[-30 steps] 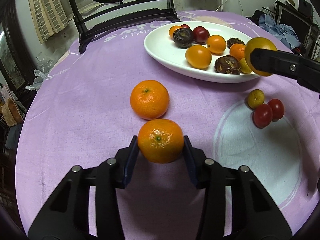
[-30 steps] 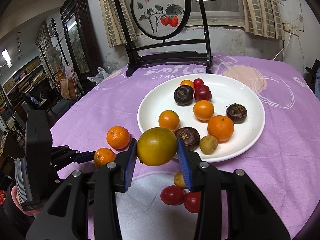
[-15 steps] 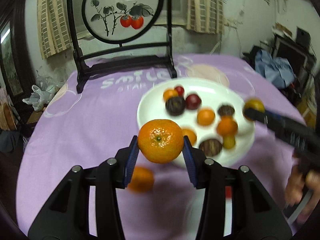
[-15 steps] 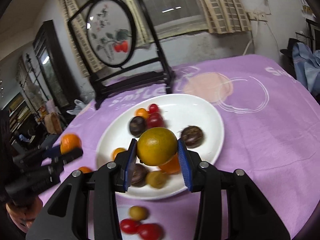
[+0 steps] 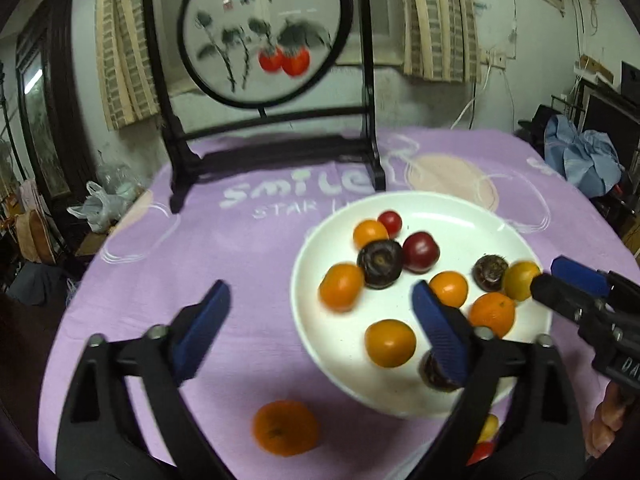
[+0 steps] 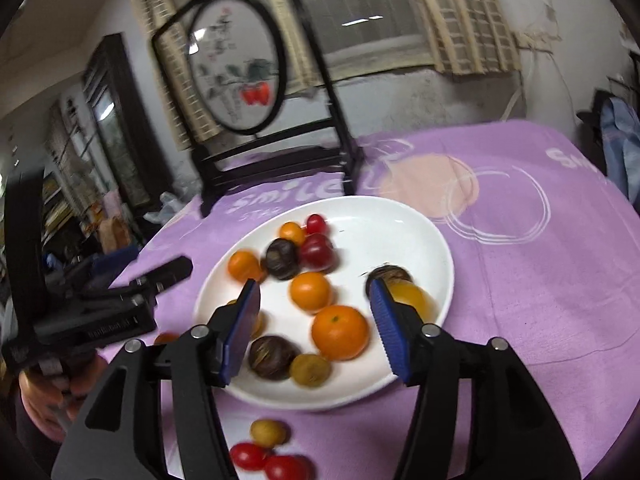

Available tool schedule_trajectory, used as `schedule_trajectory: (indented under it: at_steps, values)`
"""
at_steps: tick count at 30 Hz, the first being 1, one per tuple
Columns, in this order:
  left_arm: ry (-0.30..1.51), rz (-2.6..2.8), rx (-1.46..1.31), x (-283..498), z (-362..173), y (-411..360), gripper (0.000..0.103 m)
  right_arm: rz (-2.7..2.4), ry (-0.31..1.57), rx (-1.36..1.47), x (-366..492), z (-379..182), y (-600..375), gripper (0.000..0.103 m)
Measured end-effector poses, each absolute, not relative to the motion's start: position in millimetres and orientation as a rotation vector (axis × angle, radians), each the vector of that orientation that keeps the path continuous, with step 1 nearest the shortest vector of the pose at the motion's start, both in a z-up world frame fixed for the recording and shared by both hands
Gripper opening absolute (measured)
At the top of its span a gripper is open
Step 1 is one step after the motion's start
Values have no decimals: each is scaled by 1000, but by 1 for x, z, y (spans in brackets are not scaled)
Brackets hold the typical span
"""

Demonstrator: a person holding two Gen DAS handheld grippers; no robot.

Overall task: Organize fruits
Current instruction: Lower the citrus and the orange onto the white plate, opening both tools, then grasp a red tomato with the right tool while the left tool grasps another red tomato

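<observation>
Left wrist: tangerine (image 5: 285, 427) (off-plate)

- My left gripper (image 5: 320, 312) was spread wide, its blue pads far apart with nothing between them.
- My right gripper (image 6: 314, 320) also stood open, jaws parted and gripping nothing.
- From the left one, the right gripper's tips reached in from my right side, ahead of my own right finger.
- From the right one, the left gripper lay off to my left, my left hand (image 6: 44, 396) wrapped around its handle.
</observation>
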State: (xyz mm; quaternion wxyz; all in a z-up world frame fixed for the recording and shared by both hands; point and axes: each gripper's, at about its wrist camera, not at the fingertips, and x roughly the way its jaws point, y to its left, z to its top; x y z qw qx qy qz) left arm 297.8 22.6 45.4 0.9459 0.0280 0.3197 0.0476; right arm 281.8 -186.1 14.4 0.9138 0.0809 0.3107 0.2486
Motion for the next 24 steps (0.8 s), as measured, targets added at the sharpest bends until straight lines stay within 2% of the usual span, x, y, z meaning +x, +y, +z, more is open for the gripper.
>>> schedule_trajectory:
  at_steps: [7,17,24]
  values:
    - [705,89,2,262,28,35,101,613,703,15,245,-2,-177,58]
    - [774,65,92,222,-10,26,101,664,786,-122,213,-23,-167,57]
    - [761,60,108,218,-7,22,101,658,837,-169,204,-37,-166,46]
